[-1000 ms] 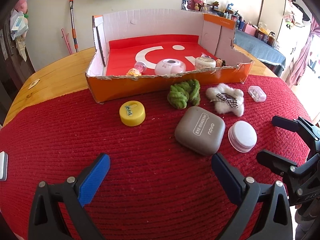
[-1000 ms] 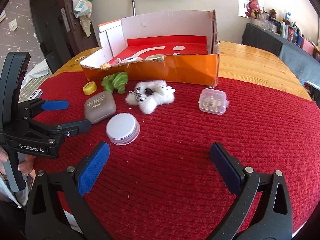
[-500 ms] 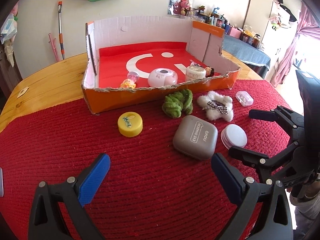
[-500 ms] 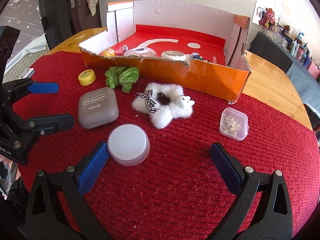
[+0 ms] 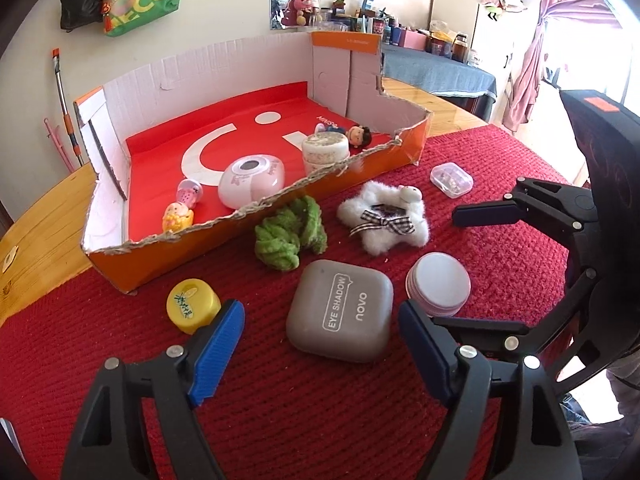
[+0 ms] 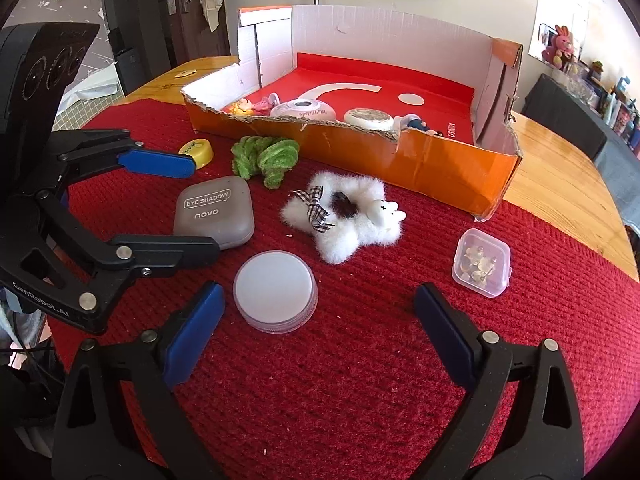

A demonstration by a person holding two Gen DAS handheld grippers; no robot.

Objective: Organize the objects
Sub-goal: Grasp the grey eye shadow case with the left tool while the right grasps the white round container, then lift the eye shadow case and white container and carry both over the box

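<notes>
A grey eye-shadow case (image 5: 340,312) lies on the red mat between the tips of my left gripper (image 5: 320,320). Its jaws are closing and the pads stand clear of the case. In the right wrist view the left gripper (image 6: 206,206) straddles that case (image 6: 214,208) from the left. A white round jar (image 6: 276,296) sits between the closing jaws of my right gripper (image 6: 320,292), nearer the left pad and untouched. Around them lie a yellow cap (image 5: 193,306), a green fuzzy bundle (image 5: 290,232), a white fluffy star (image 5: 384,220) and a small clear box (image 6: 482,262).
An orange cardboard box (image 5: 192,248) with a red floor stands behind the objects, its low torn front wall facing me. It holds a pink-white round gadget (image 5: 252,180), a cream jar (image 5: 325,150) and small figures. Bare wooden table (image 6: 560,176) borders the mat.
Both pairs of jaws have narrowed. My left gripper has rolled and moved in until the grey case lies between its tips. The right gripper came closer to the white jar.
</notes>
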